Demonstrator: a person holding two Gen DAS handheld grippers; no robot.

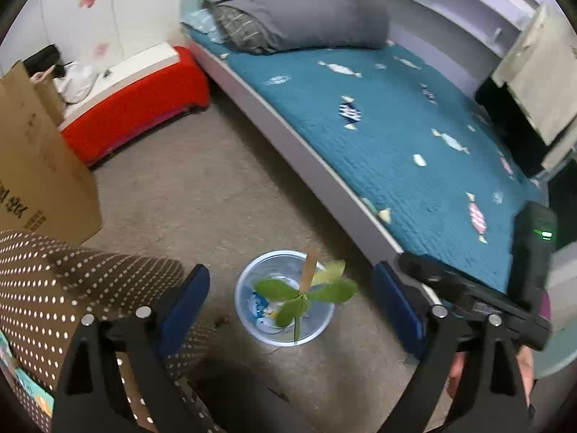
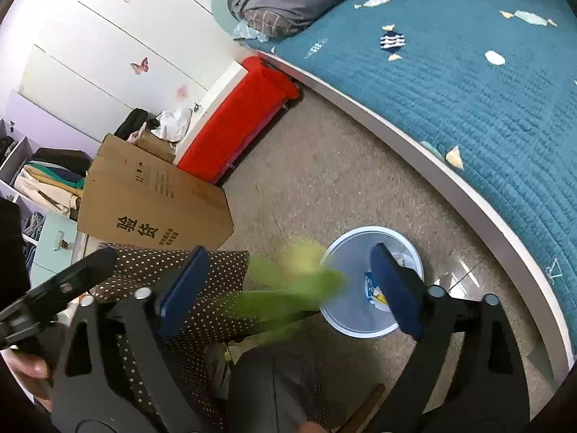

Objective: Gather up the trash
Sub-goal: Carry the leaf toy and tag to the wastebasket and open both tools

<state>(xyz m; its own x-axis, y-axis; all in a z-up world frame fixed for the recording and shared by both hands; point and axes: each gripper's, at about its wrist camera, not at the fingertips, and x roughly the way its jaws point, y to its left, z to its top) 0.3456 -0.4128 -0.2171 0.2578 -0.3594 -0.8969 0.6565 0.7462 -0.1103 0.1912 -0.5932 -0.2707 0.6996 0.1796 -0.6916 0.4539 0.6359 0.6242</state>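
Both the left tongs (image 1: 288,310) and the right tongs (image 2: 288,288) stand wide open and empty above the bin (image 1: 249,328) on the floor (image 1: 202,195) beside the bed (image 1: 414,137). The leafy sprig (image 1: 301,294) lies across the bin's mouth, blurred in the right view, so it seems to be dropping in. To finish well, keep the tongs spread and clear until the sprig settles inside, nudging down anything left over the rim. Its stem runs roughly toward and away from the left camera, cut end nearest, with leaves fanning sideways beside a tan stick (image 1: 309,272).
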